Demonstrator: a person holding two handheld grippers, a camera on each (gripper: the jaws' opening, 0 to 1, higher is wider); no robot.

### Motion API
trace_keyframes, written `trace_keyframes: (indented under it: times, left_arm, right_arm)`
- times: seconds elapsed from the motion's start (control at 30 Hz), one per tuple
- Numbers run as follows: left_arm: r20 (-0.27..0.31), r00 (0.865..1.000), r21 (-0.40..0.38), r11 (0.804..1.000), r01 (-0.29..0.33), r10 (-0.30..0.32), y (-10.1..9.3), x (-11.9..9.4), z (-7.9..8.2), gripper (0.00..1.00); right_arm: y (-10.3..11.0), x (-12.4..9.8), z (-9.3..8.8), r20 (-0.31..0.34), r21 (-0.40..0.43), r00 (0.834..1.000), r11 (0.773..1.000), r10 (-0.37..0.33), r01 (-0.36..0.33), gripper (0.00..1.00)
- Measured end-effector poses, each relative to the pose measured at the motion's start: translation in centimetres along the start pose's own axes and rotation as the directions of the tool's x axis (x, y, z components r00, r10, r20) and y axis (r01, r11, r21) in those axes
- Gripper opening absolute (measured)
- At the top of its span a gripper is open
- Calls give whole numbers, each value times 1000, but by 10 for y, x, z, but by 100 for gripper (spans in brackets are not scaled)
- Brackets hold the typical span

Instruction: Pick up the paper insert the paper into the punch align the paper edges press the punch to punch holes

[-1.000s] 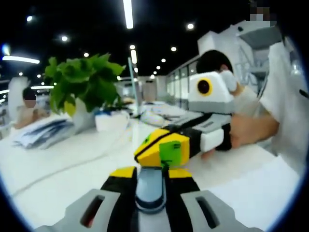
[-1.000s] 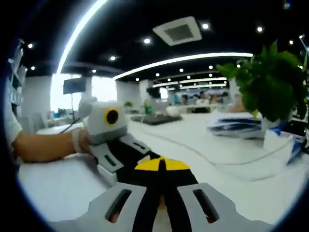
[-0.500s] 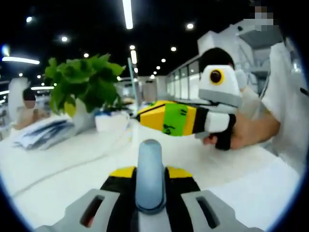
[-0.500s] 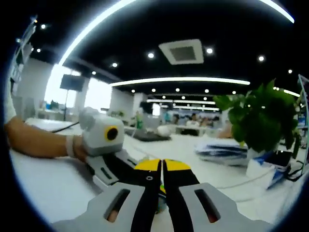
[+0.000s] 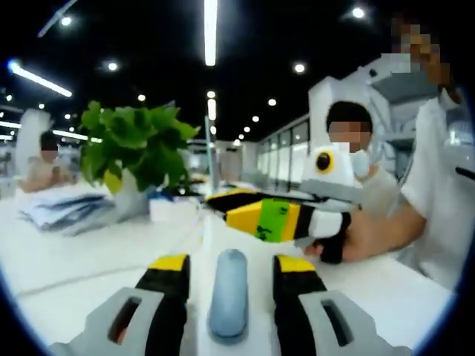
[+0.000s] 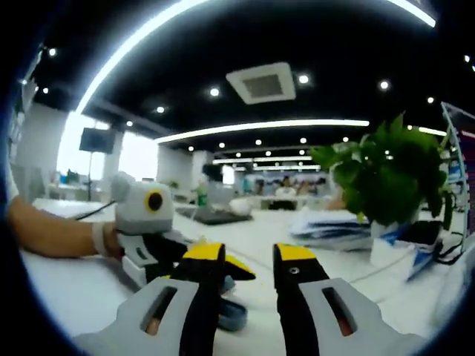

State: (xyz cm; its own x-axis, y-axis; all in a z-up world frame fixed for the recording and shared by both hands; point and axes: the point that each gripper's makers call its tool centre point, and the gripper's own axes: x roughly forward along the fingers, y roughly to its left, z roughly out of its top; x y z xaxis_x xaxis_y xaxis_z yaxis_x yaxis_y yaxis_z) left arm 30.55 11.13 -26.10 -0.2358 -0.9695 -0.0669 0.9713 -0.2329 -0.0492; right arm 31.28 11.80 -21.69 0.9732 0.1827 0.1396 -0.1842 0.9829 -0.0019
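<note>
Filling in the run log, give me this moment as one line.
left gripper: open, straddling punch handle | right gripper: open, raised above table | paper: not seen | plant: behind

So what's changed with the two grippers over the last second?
Both grippers went from shut to open. The left gripper spread its jaws beside the punch handle it had clamped; the right gripper lifted off it and opened. The potted plant and desk stayed put.
</note>
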Motion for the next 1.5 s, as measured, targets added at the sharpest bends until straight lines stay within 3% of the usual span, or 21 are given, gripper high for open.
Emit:
trace_keyframes:
  times: [0.13,0.33,0.4,0.5,0.57,0.63,0.73,0.83,0.9,0.97,1.0,1.03,1.13,1.23,1.33,1.43,1.5]
  left_arm:
    - [25,999,-2,1000,-26,26,9,-5,11,47]
    - [78,995,55,996,-72,68,5,-20,50,49]
    - [122,990,49,996,-81,75,-12,-32,67,53]
    - [129,988,54,995,-87,79,-28,-50,71,57]
    - [118,987,59,991,-118,111,-33,-69,66,59]
    - [84,983,54,985,-167,162,-35,-93,51,62]
    - [8,978,27,978,-207,207,-39,-120,18,65]
    - [-72,965,24,968,-250,251,-34,-139,-13,64]
    - [-120,958,45,966,-256,260,-32,-144,-27,63]
    - [-119,960,39,967,-252,255,-34,-142,-31,65]
    - [-174,954,46,969,-241,246,-36,-140,-44,66]
    - [-193,950,82,969,-234,245,-36,-137,-49,68]
    - [-210,945,78,968,-238,250,-35,-134,-54,68]
    - [-194,953,62,972,-226,234,-38,-133,-50,68]
    - [-199,951,62,972,-226,234,-38,-134,-52,67]
    - [-218,948,69,972,-224,234,-40,-134,-56,65]
    - [-224,947,63,973,-224,233,-39,-135,-57,65]
  right_arm:
    - [-9,-1,10,51,13,999,1000,-11,10,31]
    - [-14,-6,20,101,34,995,999,-27,24,37]
    - [-13,-6,21,110,43,994,999,-25,20,41]
    - [-10,-7,26,134,54,991,999,-12,5,43]
    - [-12,-8,28,143,52,989,999,-21,13,45]
    - [-19,-8,27,134,57,991,998,-31,24,46]
    - [-19,-8,30,160,77,987,997,-30,18,53]
    - [-18,-6,28,142,82,990,997,-23,11,52]
    - [-19,-6,24,125,96,992,995,-18,6,50]
    - [-23,-6,21,118,116,993,993,-17,3,51]
    - [-25,-7,19,105,126,994,992,-19,5,53]
    - [-27,-7,16,89,137,996,990,-19,7,56]
    - [-28,-12,-6,-35,152,999,988,9,-3,57]
    - [-18,-17,-3,-19,106,997,992,74,-72,57]
    - [-16,-22,-17,-97,69,986,989,138,-132,57]
    - [-14,-21,-33,-183,49,952,969,247,-242,53]
    - [-8,-22,-41,-217,10,916,939,338,-344,51]
